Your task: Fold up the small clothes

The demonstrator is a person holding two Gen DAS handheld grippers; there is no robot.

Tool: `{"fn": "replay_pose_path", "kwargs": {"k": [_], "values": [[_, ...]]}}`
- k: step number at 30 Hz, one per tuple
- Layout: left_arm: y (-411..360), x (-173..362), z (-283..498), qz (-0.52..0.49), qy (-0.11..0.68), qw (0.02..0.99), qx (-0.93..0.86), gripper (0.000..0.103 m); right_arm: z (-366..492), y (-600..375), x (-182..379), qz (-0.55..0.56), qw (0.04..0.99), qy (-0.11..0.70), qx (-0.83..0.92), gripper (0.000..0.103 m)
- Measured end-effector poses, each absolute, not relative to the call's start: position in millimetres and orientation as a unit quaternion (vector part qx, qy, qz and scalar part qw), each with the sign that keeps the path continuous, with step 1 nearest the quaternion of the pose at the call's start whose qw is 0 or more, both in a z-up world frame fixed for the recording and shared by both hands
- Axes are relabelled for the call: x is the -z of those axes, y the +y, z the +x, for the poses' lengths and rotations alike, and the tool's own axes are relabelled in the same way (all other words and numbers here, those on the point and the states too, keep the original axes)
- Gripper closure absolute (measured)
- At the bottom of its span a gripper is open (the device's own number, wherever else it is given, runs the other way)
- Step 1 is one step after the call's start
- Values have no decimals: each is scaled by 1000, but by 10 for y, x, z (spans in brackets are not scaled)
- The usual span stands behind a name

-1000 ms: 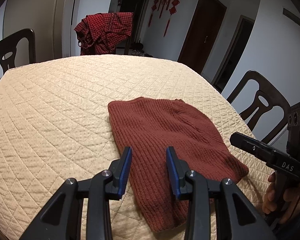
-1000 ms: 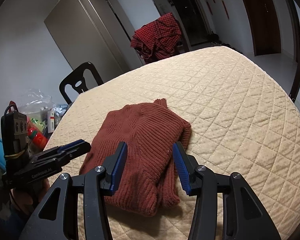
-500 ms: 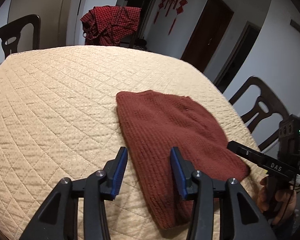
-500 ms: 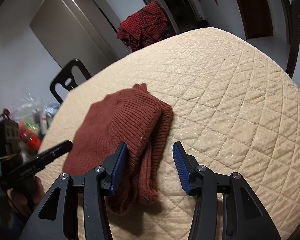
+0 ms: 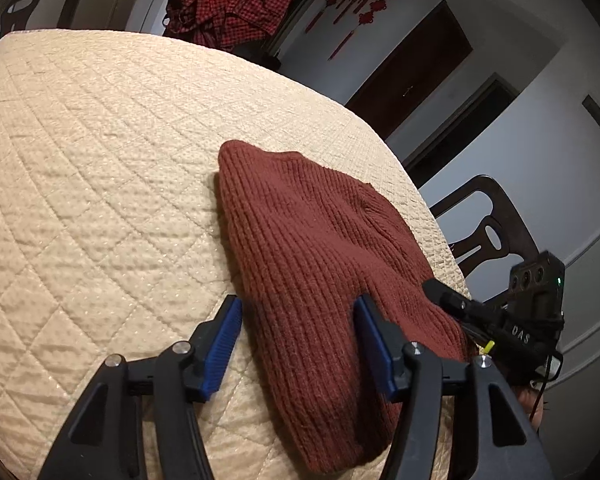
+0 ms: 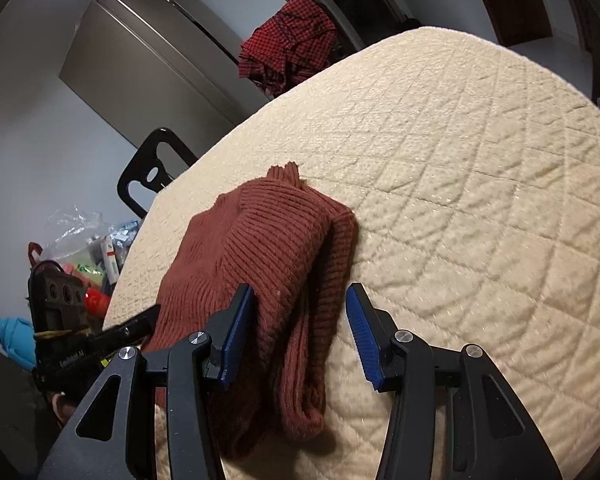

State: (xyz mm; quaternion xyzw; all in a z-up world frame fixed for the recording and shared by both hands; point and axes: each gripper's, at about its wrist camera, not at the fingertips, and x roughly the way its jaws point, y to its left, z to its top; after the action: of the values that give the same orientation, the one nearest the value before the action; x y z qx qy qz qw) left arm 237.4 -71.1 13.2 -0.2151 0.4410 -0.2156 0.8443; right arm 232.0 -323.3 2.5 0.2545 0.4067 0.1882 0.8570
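Note:
A rust-red ribbed knit sweater (image 5: 312, 240) lies folded in a narrow bundle on the table's near edge; in the right wrist view (image 6: 268, 260) its collar points away. My left gripper (image 5: 296, 316) is open, its blue pads straddling the sweater's near left edge, just above it. My right gripper (image 6: 300, 308) is open, its pads on either side of the folded sleeve edge. The right gripper also shows in the left wrist view (image 5: 496, 316) at the sweater's right side, and the left gripper in the right wrist view (image 6: 100, 336) at its left side.
The table carries a cream quilted cover (image 5: 80, 160). A red checked shirt (image 5: 228, 4) hangs over a chair at the far side. Dark wooden chairs stand at the right (image 5: 488, 228) and left (image 6: 152, 168). Bags and bottles (image 6: 88, 248) sit beside the table.
Both grippers have moved in closer and lower over the sweater's near end, tilting as they came. Both jaws stayed open. The sweater has not moved.

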Motion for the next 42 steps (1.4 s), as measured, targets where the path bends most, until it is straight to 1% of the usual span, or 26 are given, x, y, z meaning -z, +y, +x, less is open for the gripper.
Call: {"fn": "replay_pose_path", "kwargs": {"k": [4,6,7,9,11,15,17,19,20,25,29,35,42], "values": [[-811,-146,2405,-202,440,848,216,40,2412,-3170,-27,252,856,409,-191,55],[-837,-156,2380,-199,440,849,215,41,2398,-3133,-29,251,852,414,-197,64],[-831,-155,2357,-199,440,848,217,42,2376,-3123,-25,255,849,417,-200,65],[-807,-152,2304,-203,440,847,221,43,2313,-3106,-33,248,850,417,-204,69],[-793,-152,2292,-205,440,846,221,43,2275,-3119,-27,255,846,418,-210,71],[-862,-168,2392,-193,444,848,215,46,2340,-3104,-28,252,846,419,-214,77],[-880,-215,2411,-187,446,849,212,54,2358,-3077,-62,244,848,419,-213,78],[-880,-296,2377,-179,439,855,212,61,2324,-3035,-146,235,852,416,-216,78],[-862,-347,2348,-175,434,858,213,62,2308,-3009,-191,234,853,412,-220,78],[-715,-564,2207,-160,408,873,213,63,2216,-2760,-385,222,855,399,-247,78],[-439,-710,2129,-164,390,883,202,63,2224,-2470,-483,216,853,390,-271,78],[69,-740,2074,-185,382,888,174,63,2321,-2009,-525,209,843,390,-305,78],[555,-740,2022,-182,373,899,137,63,2470,-1398,-486,201,829,397,-339,78]]}}
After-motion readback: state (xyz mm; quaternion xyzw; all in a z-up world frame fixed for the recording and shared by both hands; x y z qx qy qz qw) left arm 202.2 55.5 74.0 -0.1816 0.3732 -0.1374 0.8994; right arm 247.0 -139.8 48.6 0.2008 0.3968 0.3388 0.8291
